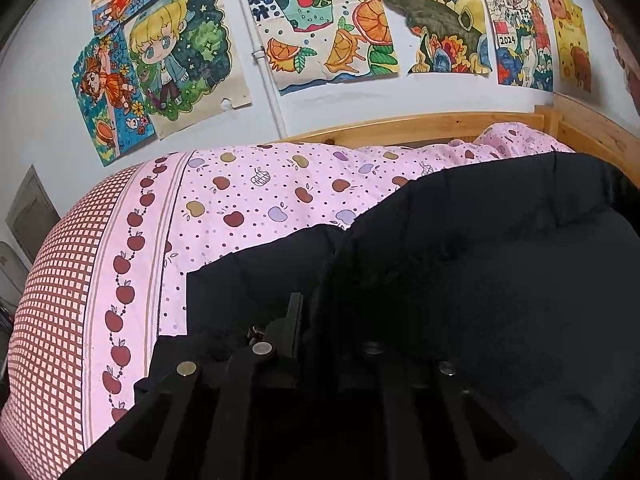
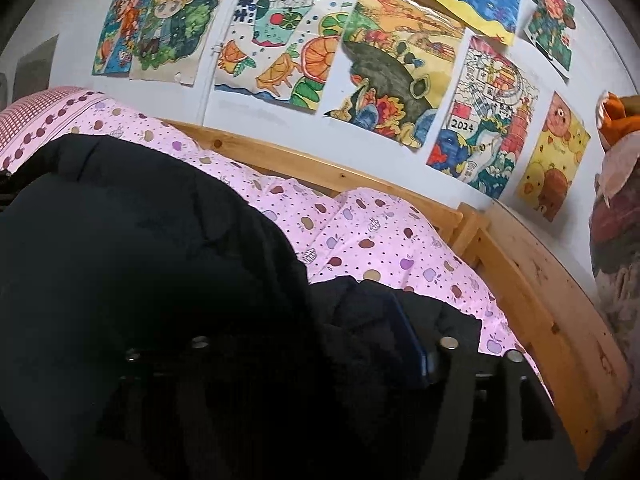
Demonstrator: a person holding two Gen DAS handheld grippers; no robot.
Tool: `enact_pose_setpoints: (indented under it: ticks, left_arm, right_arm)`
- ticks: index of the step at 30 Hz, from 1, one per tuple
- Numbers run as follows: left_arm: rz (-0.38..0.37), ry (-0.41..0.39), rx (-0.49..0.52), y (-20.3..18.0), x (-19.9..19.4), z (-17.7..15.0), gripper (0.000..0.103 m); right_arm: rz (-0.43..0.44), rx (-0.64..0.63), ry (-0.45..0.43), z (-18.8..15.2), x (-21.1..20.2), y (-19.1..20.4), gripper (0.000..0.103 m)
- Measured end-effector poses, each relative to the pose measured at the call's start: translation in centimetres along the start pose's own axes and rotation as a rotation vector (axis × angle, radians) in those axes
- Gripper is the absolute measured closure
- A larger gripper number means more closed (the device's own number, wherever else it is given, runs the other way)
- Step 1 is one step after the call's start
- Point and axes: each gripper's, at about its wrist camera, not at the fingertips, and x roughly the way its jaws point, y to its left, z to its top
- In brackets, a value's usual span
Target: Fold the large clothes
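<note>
Left wrist view
Garments counted: one black padded jacket (image 1: pixel 480 264), lying on the bed and filling the near right of the view.
Left gripper (image 1: pixel 316 320): one; its jaws were pressed together on a fold of the jacket at the garment's near edge. Only the left finger (image 1: pixel 294 324) could be made out; the right one was lost against the black cloth.
Drawings counted: six coloured sheets (image 1: pixel 320 28) on the far wall, some overlapping, two cut off at the frame edge.
Surface: a pink quilt (image 1: pixel 248 196) printed with apples, with a red checked border (image 1: pixel 52 300) at the left.
Room: a pale wall and a wooden bed rail (image 1: pixel 400 130) along the far side.
Hard to make out: the jacket's seams and shape, dark throughout.

Right wrist view
Garments counted: the same single jacket (image 2: pixel 140 240), here at the near left, with a crumpled part (image 2: pixel 380 320) between the fingers.
Right gripper (image 2: pixel 304 348): one; jaws spread wide. The cloth lay between them; whether the pads pressed it could not be told.
Drawings counted: about nine sheets (image 2: pixel 400 80), the top row cut off.
Surface: the same quilt (image 2: pixel 380 232), far and right of the jacket.
Room: a wooden bed frame (image 2: pixel 540 288) meeting at a corner on the right; an orange soft toy (image 2: pixel 620 116) at the right edge, partly cut off.
Hidden: the left finger, lost in the dark cloth.
</note>
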Motion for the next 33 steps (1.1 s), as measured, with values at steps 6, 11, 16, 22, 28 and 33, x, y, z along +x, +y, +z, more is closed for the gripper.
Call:
enact_pose_setpoints:
  ticks: [6,11,16,22,28,33]
  left_arm:
    - [0.008,-0.01,-0.003,0.1,-0.7,0.0,0.086]
    - [0.007,-0.031,-0.014,0.5,-1.6,0.0,0.065]
    - [0.026,-0.096,-0.044,1.3,-3.1,0.2,0.016]
    - [0.031,-0.101,-0.016,1.3,-3.9,0.1,0.014]
    - [0.01,-0.142,-0.021,1.7,-5.8,0.0,0.009]
    - [-0.013,-0.175,-0.044,2.3,-7.8,0.1,0.007]
  right_arm:
    - [-0.016,0.018,-0.013,-0.1,-0.4,-0.3,0.031]
    - [-0.003,0.041,-0.022,0.0,-0.8,-0.8,0.022]
    - [-0.002,0.054,-0.037,0.1,-1.6,-1.0,0.017]
    - [-0.018,0.093,-0.093,0.2,-3.5,-1.6,0.013]
    - [-0.063,0.181,-0.177,0.8,-6.3,-3.5,0.008]
    - [-0.07,0.217,-0.204,1.3,-8.1,-4.6,0.007]
